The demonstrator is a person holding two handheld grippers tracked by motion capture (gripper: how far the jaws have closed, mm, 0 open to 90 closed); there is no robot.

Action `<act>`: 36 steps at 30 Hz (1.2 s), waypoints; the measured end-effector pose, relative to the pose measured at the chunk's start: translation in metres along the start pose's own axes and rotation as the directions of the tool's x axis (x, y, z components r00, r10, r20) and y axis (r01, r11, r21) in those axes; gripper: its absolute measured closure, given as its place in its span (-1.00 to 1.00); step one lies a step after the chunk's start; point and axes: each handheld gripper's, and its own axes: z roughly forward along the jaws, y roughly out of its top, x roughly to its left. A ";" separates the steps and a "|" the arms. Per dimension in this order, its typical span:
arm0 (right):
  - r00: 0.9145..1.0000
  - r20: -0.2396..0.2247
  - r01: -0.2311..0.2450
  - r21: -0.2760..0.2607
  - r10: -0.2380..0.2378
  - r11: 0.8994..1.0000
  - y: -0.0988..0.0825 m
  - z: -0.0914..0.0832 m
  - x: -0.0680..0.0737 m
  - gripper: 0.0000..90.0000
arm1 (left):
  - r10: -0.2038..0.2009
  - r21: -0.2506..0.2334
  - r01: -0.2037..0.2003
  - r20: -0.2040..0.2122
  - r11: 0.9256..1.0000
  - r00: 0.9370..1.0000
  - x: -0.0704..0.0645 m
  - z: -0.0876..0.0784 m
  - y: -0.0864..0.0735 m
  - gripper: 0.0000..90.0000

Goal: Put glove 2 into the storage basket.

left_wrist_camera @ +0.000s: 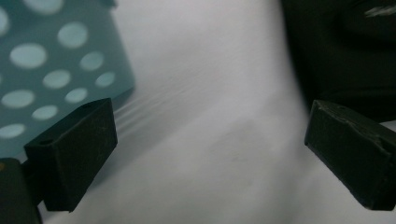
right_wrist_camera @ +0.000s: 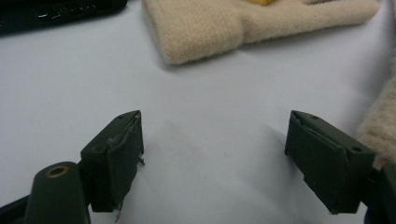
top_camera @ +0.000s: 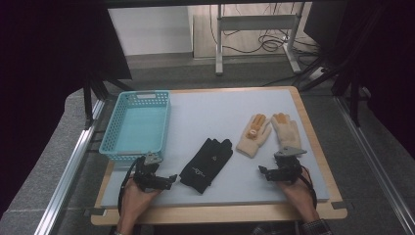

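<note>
A black glove (top_camera: pixel 205 164) lies flat on the pale mat near the front middle. Two cream knitted gloves with orange fingertips lie side by side to its right, one (top_camera: pixel 253 134) nearer the middle and one (top_camera: pixel 288 132) further right. My left gripper (top_camera: pixel 171 178) rests low just left of the black glove's cuff. Its jaws stand open over bare mat (left_wrist_camera: pixel 210 154), with the black glove (left_wrist_camera: pixel 345 51) ahead on the right. My right gripper (top_camera: pixel 263 172) sits just in front of the cream gloves, open (right_wrist_camera: pixel 215 158) with nothing between the jaws. One cream cuff (right_wrist_camera: pixel 243 28) lies ahead of it.
A light blue perforated basket (top_camera: pixel 137 125) stands at the mat's left side, close behind my left gripper, its wall (left_wrist_camera: pixel 51 70) near the left jaw. The second cream glove (right_wrist_camera: pixel 380 126) lies beside the right jaw. The wooden table edge (top_camera: pixel 220 213) runs along the front.
</note>
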 end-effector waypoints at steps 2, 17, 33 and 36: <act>1.000 0.000 0.000 0.000 0.000 1.000 0.000 0.000 0.000 -0.58 | 0.008 -0.003 -0.008 0.020 1.000 1.000 -0.005 -0.002 0.004 -0.94; 1.000 0.001 0.001 0.000 -0.001 1.000 0.000 0.000 0.000 -0.58 | 0.095 0.020 -0.098 0.114 0.995 0.989 -0.054 0.020 0.067 -1.00; 1.000 0.001 0.001 -0.002 -0.001 1.000 0.000 0.000 0.000 -0.58 | 0.094 0.166 -0.121 0.162 0.979 0.982 -0.070 0.088 0.090 -1.00; 1.000 0.001 0.001 -0.001 -0.001 1.000 0.000 0.000 0.000 -0.58 | 0.169 0.177 -0.185 0.102 0.967 0.980 -0.083 0.092 0.086 -1.00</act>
